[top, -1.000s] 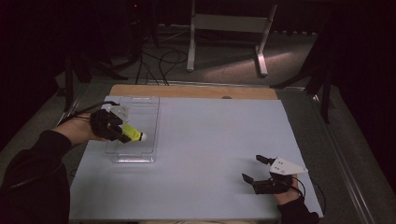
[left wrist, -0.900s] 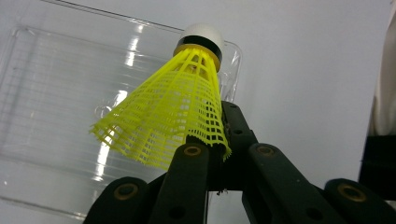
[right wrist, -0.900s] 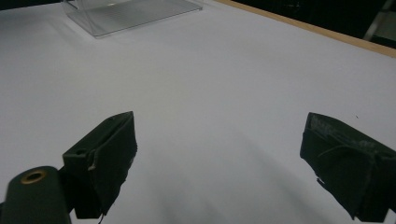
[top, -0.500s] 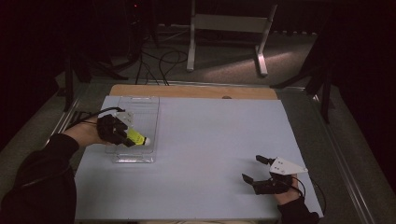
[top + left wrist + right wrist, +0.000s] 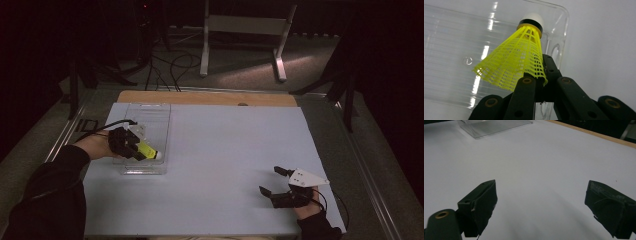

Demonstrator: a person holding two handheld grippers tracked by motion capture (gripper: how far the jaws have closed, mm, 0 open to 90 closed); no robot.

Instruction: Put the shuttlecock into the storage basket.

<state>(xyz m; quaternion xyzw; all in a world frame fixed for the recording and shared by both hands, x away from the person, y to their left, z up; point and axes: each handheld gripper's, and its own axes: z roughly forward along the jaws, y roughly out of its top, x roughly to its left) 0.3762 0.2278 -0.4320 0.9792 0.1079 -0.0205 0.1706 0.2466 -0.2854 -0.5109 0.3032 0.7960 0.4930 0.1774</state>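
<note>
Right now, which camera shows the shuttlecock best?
The left gripper view: the shuttlecock is close up, its yellow mesh skirt pinched in the left gripper, cork pointing at the clear tray. The high view shows it as a small yellow spot over the tray.

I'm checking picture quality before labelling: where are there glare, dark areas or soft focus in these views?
High view: surroundings nearly black, table evenly lit. Left gripper view: bright streaks of glare on the clear tray; yellow shuttlecock sharp, the left gripper shut on its skirt. Right gripper view: near fingers slightly soft, dark.
</note>
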